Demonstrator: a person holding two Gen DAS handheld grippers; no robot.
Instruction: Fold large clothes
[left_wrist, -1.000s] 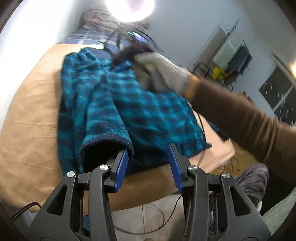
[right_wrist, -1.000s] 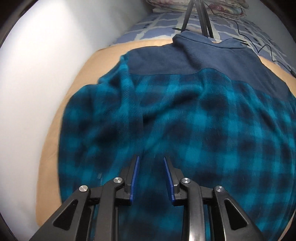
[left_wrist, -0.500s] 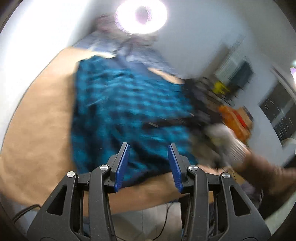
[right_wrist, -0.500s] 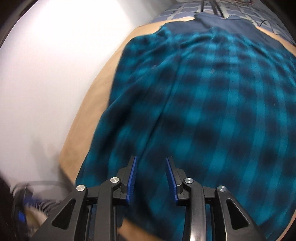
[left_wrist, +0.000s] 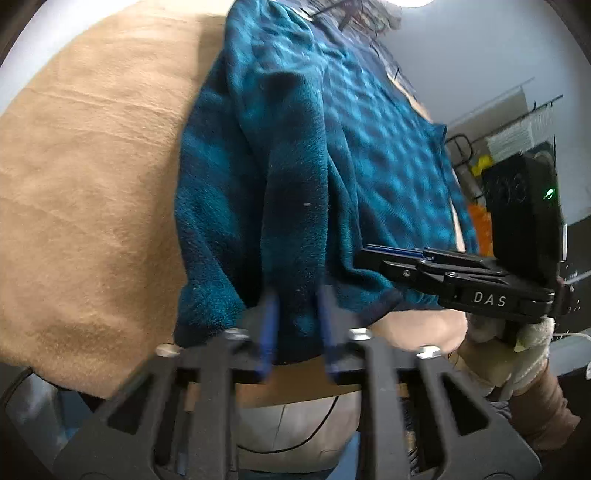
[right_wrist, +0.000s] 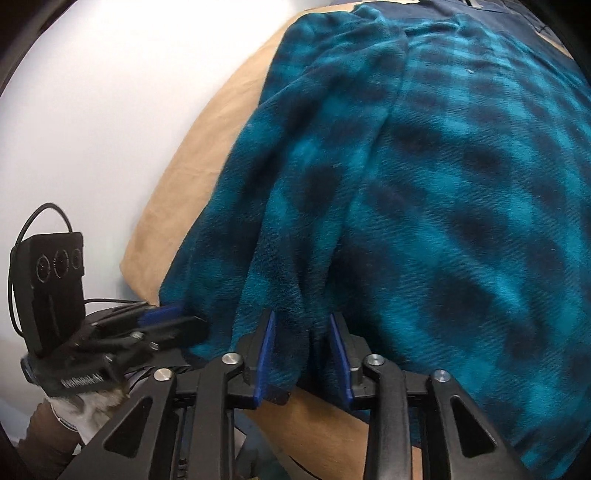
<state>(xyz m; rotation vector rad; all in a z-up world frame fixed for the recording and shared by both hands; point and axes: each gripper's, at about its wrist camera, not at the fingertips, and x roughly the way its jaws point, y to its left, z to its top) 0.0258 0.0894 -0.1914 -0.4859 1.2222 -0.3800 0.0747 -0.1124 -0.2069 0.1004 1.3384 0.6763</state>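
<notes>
Both claws sit at the shirt's (right_wrist: 424, 177) near hem: left gripper (left_wrist: 297, 325) clamped on it, right gripper (right_wrist: 301, 350) closing around a fold; its length runs straight away from them.

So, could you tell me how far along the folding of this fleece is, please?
Done: the teal fleece lies spread on the tan blanket, sleeve along its side. In hand: both tools' jaws have just been closing with the hem between them, the left tool at the corner, the right tool further along. Left: no fold across the body shows yet; likely lifting the hem over.
</notes>
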